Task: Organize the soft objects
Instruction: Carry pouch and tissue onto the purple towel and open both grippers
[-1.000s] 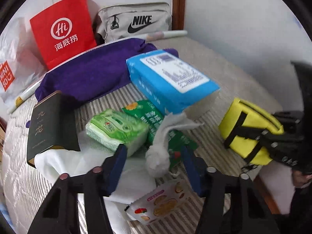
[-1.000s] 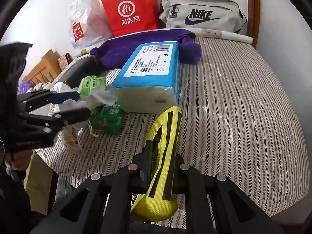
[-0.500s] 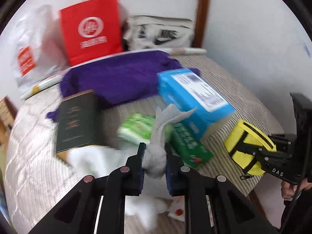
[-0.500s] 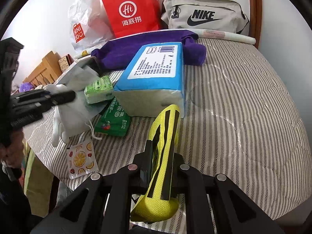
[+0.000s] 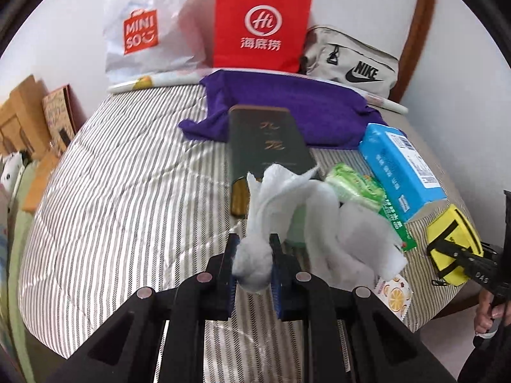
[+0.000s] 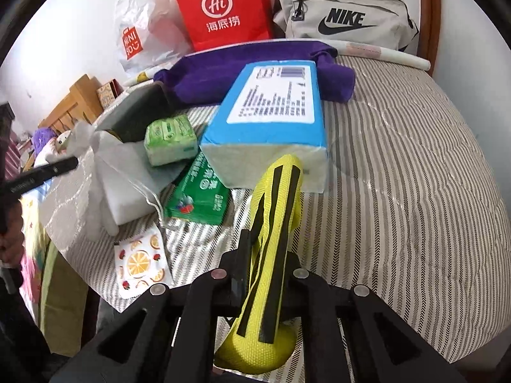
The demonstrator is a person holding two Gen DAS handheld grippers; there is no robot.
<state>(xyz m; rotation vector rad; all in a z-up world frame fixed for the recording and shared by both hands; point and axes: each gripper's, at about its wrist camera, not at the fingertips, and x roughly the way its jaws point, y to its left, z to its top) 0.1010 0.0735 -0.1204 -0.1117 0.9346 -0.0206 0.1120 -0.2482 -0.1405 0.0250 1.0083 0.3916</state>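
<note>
My left gripper (image 5: 254, 255) is shut on a bunched corner of the white cloth (image 5: 322, 217), which lifts off the striped bed and trails to the right over the green tissue packs. The same cloth (image 6: 108, 172) shows at the left of the right wrist view, pinched by the left gripper's fingers (image 6: 60, 166). My right gripper (image 6: 268, 255) is shut on the yellow pouch with black straps (image 6: 274, 223), held above the bed's near edge. The yellow pouch (image 5: 453, 242) also appears at the right of the left wrist view.
A blue tissue pack (image 6: 271, 121), green tissue packs (image 6: 169, 140) (image 6: 201, 194), a dark box (image 5: 268, 140) and a purple towel (image 5: 287, 108) lie on the striped bed (image 5: 111, 207). A red bag (image 5: 260, 22), white plastic bag (image 5: 147, 28) and grey Nike bag (image 5: 351, 60) stand against the wall. A fruit-print sachet (image 6: 140, 261) lies near the edge.
My left gripper closed on the white cloth's knot, then swung left and rolled, pulling the cloth up and away from the packs. The right gripper kept still with the yellow pouch.
</note>
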